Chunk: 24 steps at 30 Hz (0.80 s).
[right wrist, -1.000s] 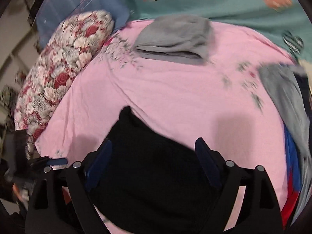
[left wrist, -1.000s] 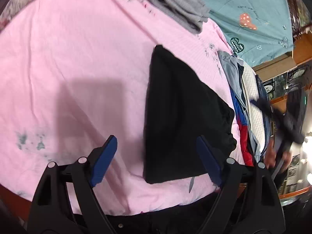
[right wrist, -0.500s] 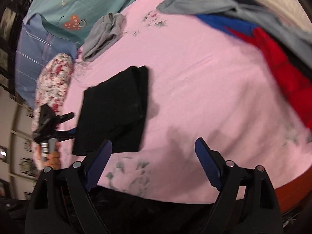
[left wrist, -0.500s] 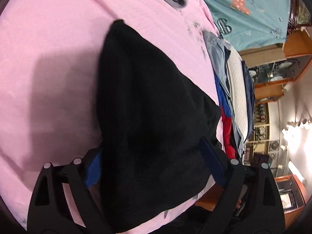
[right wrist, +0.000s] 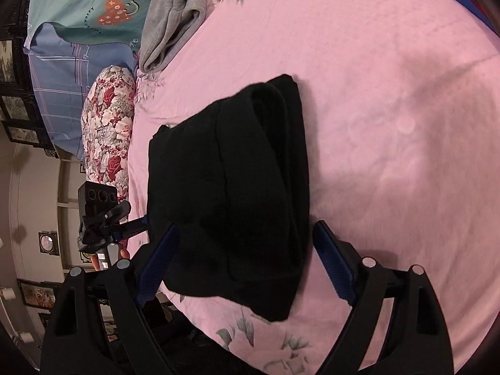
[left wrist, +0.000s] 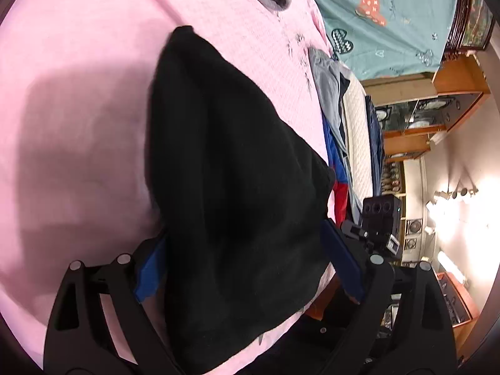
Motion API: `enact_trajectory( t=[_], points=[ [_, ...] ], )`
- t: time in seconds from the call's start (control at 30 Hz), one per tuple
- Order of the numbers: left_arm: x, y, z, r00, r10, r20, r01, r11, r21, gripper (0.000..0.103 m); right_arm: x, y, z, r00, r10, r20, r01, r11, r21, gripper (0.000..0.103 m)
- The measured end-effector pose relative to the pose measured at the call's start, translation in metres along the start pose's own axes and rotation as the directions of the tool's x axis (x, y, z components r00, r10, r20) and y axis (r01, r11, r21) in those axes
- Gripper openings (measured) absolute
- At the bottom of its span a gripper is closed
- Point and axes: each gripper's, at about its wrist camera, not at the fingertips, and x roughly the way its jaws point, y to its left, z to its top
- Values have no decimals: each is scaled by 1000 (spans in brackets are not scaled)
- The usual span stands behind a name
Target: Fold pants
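Observation:
The black pants [left wrist: 231, 187] lie folded into a thick bundle on the pink bed sheet [left wrist: 78, 109]. They also show in the right wrist view [right wrist: 237, 193]. My left gripper [left wrist: 247, 265] is open, its blue pads on either side of one end of the bundle. My right gripper [right wrist: 247, 262] is open, straddling the opposite end near the bed's edge. Each gripper shows in the other's view, the right one [left wrist: 378, 222] and the left one [right wrist: 103, 215]. Whether the pads touch the cloth is unclear.
A folded grey garment [right wrist: 175, 15] lies on the sheet toward the headboard. A floral pillow [right wrist: 107, 125] and teal bedding [right wrist: 87, 3] sit beyond it. A pile of grey, blue, red and white clothes [left wrist: 343, 125] lies beside the pants. Wooden cabinets [left wrist: 437, 100] stand past the bed.
Both grippers have closed in on the black bundle from opposite ends. The right gripper swung round and now straddles the pants, which lay off to its left half a second ago.

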Motion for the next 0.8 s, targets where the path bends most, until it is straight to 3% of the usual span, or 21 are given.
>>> enact_trajectory(
  t=[0.17, 0.27, 0.33, 0.43, 0.5, 0.63, 0.8],
  points=[
    [17, -19, 5, 999, 53, -4, -52, 997, 59, 90, 20, 12, 15, 999, -8, -33, 6, 998, -69, 92],
    [17, -27, 2, 994, 103, 26, -105, 990, 95, 74, 32, 23, 18, 998, -39, -47, 33, 993, -114, 90],
    [7, -28, -3, 994, 95, 54, -100, 990, 103, 50, 34, 28, 15, 995, -100, -22, 95, 984, -153, 58],
    [-7, -28, -9, 995, 63, 83, -72, 992, 102, 31, 23, 27, 6, 992, -119, 38, 124, 977, -171, 43],
    [-9, -31, -14, 994, 62, 91, -72, 991, 112, 27, 16, 32, -3, 986, -142, 89, 158, 966, -204, 41],
    [-13, -42, -20, 989, 71, 128, -88, 988, 128, 23, 8, 65, -27, 943, -246, 225, 309, 897, -316, 40],
    [-34, -75, -24, 980, 59, 192, -99, 974, 204, 23, -12, 104, -38, 933, -197, 302, 313, 857, -409, 38]
  ],
)
